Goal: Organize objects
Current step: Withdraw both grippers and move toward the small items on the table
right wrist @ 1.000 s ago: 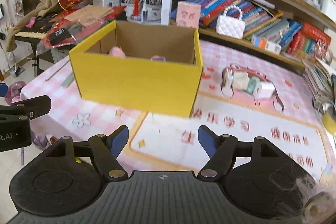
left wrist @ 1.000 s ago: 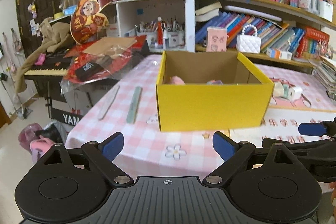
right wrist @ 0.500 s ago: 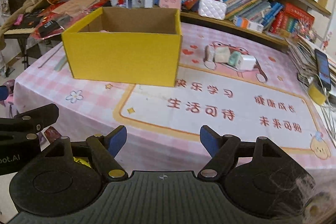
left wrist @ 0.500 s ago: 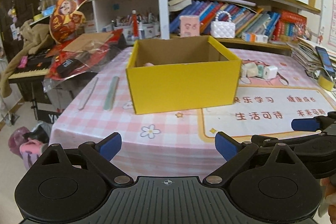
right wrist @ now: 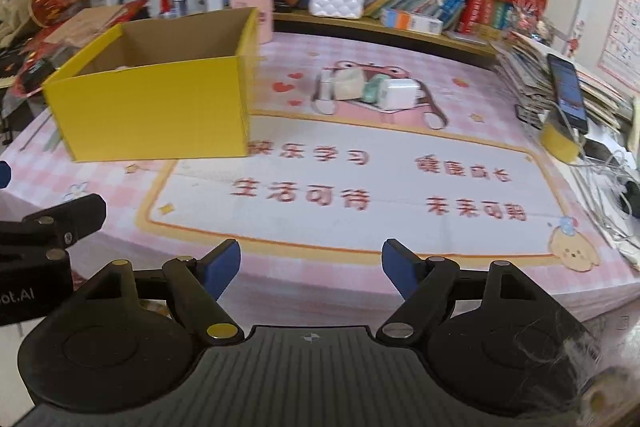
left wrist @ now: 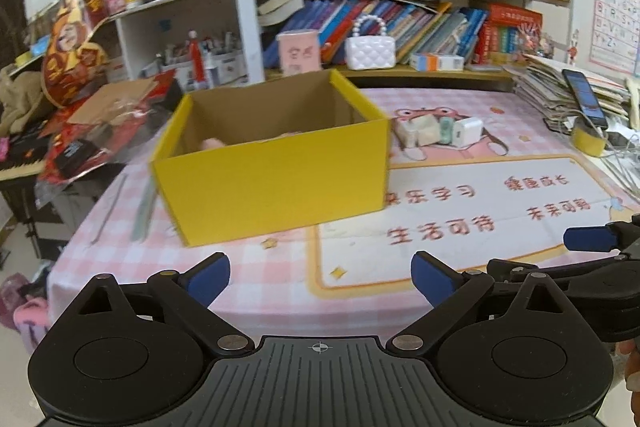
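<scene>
Both grippers, left and right, are gaping wide and empty; reaching the far chargers is risking bumping the box

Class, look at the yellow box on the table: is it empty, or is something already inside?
Not empty. The open-topped yellow box shows a pink item above its front wall; what it is cannot be told.

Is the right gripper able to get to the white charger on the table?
Probably yes. The right gripper is open and empty, and only bare mat lies between it and the white charger; the yellow box sits off to the side.
</scene>
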`<state>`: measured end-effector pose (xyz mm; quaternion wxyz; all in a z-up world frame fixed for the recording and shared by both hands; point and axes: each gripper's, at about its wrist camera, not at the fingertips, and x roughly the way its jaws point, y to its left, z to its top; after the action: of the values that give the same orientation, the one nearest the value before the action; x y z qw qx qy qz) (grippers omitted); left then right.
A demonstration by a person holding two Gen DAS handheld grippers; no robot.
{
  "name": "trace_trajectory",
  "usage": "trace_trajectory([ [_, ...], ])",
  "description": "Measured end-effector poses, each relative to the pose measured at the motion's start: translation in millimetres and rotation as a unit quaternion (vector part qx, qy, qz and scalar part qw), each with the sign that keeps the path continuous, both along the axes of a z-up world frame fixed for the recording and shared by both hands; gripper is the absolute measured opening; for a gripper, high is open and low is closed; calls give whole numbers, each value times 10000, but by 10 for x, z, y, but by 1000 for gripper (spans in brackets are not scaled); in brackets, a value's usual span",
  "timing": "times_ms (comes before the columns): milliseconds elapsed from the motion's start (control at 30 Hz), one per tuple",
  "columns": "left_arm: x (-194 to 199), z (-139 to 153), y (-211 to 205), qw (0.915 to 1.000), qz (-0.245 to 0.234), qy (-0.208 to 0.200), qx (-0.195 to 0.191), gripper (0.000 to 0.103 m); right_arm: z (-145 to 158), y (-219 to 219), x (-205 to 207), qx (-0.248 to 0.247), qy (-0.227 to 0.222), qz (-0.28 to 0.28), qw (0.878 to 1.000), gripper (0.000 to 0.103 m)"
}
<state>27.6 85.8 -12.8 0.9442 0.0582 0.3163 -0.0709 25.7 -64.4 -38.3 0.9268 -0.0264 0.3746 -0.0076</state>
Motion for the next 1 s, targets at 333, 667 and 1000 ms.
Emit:
trace_trajectory([
  [333,300,-29,-594,9990,-407,186,79,100,-35,-649,209,15,201,-475,9987,78],
  [667,597,-89,-1242,9959,-840,329,76,100,-72,-1256,410,40,306,-832,9961,79],
  [1000,977,-118,-1661,9977,-570,365,-11,100,-56,-1719,800,17,223,-702,9973,79],
])
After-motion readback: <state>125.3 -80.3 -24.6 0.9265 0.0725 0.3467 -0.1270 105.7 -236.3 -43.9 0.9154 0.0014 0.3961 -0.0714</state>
